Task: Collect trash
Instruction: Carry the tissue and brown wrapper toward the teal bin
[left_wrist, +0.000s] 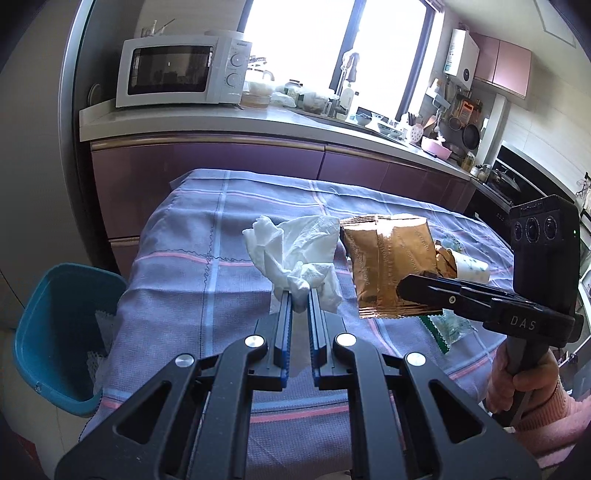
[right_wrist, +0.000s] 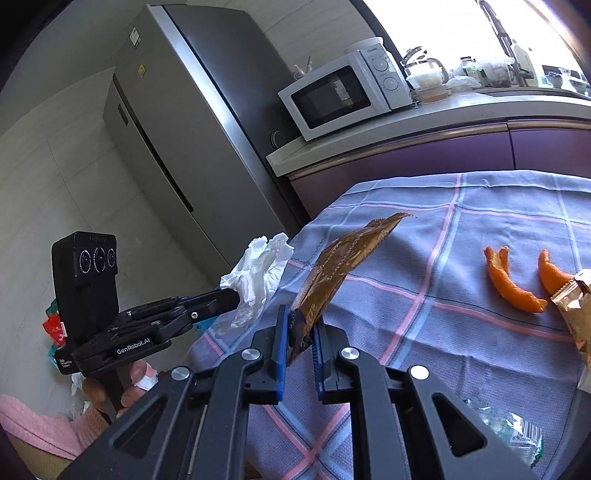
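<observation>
The left gripper (left_wrist: 299, 295) is pinching a crumpled white tissue (left_wrist: 295, 254) between its nearly closed jaws, and the right gripper (right_wrist: 301, 328) is clamping the bottom edge of a flat brown snack wrapper (right_wrist: 343, 258), whose long axis is slanting up and away from the fingers. Both pieces of trash are hanging above the checked tablecloth (left_wrist: 207, 236), clear of it as far as the two views show. The relation that matters for the coming drop is the place of the teal bin (left_wrist: 55, 332): it is standing on the floor off the table's left edge, below and to the left of the left gripper, so the tissue is the nearer load and the wrapper is sitting on the far side, to the right of the tissue. Judging from this, the left hand is likely needing only a short swing outward and down, while the right is having to cross over the table corner. Two orange peels (right_wrist: 513, 284), another wrapper (right_wrist: 576, 306) and a clear packet (right_wrist: 517, 435) are lying on the cloth, not yet collected.
</observation>
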